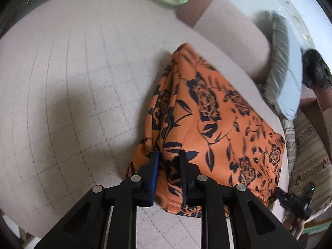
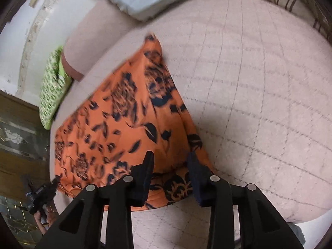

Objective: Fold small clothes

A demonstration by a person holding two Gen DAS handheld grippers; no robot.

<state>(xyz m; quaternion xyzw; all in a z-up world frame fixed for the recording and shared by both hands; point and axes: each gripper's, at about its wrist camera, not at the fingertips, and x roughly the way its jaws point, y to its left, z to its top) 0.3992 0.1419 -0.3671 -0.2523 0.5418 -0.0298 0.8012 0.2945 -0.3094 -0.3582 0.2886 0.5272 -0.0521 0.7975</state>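
Left wrist view, left claw (image 1: 169, 155) part-open astride orange floral cloth's (image 1: 217, 124) near corner.

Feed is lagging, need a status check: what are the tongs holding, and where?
Both straddle the near edge of the orange floral cloth: left tongs near one corner, right tongs near the other; a firm pinch cannot be confirmed.
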